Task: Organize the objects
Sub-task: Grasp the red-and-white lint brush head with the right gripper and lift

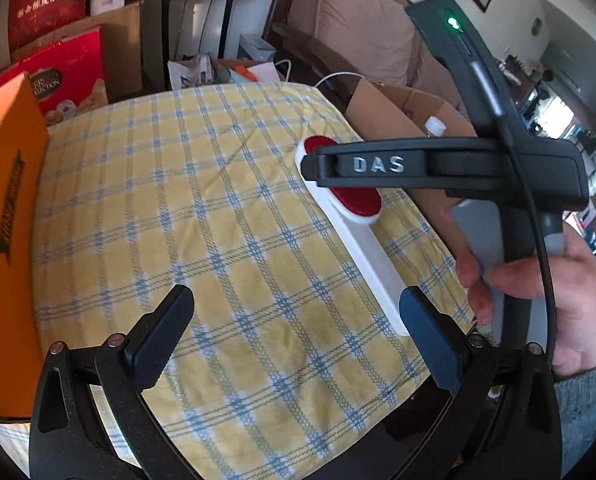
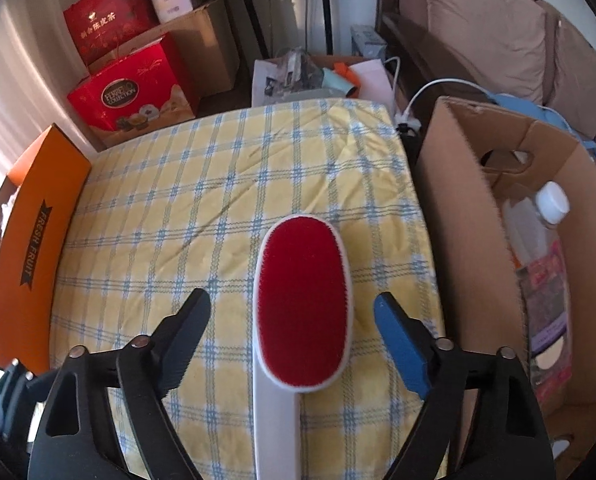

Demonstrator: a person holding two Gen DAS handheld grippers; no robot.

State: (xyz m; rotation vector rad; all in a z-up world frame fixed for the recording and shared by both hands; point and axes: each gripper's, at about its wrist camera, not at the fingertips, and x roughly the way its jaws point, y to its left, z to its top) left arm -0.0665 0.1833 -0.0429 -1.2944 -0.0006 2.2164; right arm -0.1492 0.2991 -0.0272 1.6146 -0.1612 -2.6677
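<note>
Two labels read: orange box point(image 2: 38, 236) "FRESH FRUIT", red box point(image 2: 134, 92) "COLLECTION".

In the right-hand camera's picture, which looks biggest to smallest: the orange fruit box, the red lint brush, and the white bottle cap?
1. Orange fruit box
2. Red lint brush, though nearness to the camera inflates it, so the top two are unsure
3. White bottle cap, clearly smallest

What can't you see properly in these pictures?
- Lint brush: right wrist view, the handle's end is cut off by the bottom edge.
- Brush head: left wrist view, partly hidden behind the right gripper.
- Cardboard box: right wrist view, its walls hide most contents below the bottle.
</note>
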